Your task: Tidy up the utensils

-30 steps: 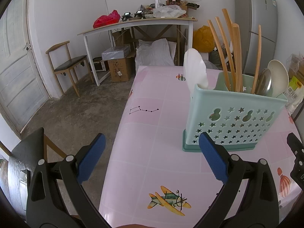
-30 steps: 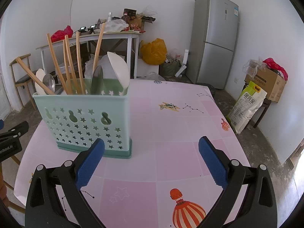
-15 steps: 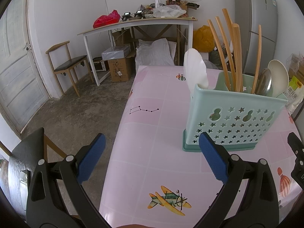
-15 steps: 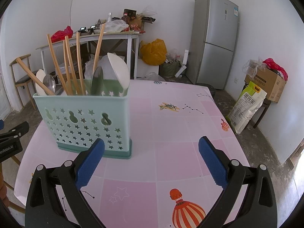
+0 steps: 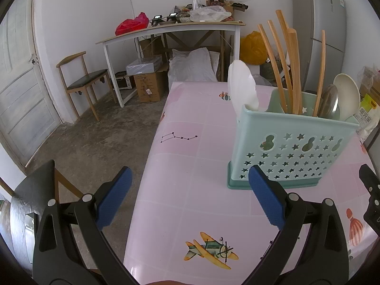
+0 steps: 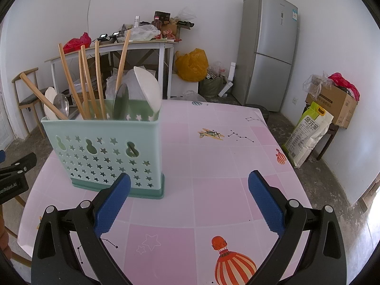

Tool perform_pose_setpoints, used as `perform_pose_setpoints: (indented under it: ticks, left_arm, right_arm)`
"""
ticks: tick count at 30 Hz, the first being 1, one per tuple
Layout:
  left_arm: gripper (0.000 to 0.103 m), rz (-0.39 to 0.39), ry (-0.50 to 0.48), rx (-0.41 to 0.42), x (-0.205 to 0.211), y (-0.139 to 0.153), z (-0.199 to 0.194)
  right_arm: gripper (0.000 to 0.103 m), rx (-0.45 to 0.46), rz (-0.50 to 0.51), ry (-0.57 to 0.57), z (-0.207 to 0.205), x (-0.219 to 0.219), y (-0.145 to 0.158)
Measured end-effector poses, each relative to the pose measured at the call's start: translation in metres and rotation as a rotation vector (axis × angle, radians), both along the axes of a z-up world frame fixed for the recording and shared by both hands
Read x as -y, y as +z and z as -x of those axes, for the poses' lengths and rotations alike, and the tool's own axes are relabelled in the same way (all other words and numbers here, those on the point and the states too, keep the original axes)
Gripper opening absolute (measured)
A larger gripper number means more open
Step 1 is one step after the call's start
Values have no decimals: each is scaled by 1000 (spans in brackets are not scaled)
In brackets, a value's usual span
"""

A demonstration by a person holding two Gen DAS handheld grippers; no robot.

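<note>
A mint-green utensil holder with star cut-outs stands on the pink table; it also shows in the right wrist view. It holds several wooden chopsticks, white spoons and a metal spoon. My left gripper is open and empty, low over the table's near left edge, short of the holder. My right gripper is open and empty, in front of and to the right of the holder.
A wooden chair, a cluttered white side table, a cardboard box and a door stand to the left. A fridge, a yellow bag and a rice sack stand behind and right.
</note>
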State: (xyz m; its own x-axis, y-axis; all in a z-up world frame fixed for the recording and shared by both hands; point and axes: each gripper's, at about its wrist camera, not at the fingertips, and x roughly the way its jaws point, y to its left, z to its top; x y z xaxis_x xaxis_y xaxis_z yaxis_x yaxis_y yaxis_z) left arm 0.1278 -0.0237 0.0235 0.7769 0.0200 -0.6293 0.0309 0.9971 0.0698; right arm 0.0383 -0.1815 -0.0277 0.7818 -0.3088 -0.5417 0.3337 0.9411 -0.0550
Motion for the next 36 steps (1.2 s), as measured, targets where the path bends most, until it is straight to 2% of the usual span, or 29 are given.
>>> perform_pose_setpoints:
  ticks: [36]
  left_arm:
    - [95, 1, -4, -9, 0, -5, -1]
  right_arm:
    - [96, 1, 1, 0, 0, -1, 0]
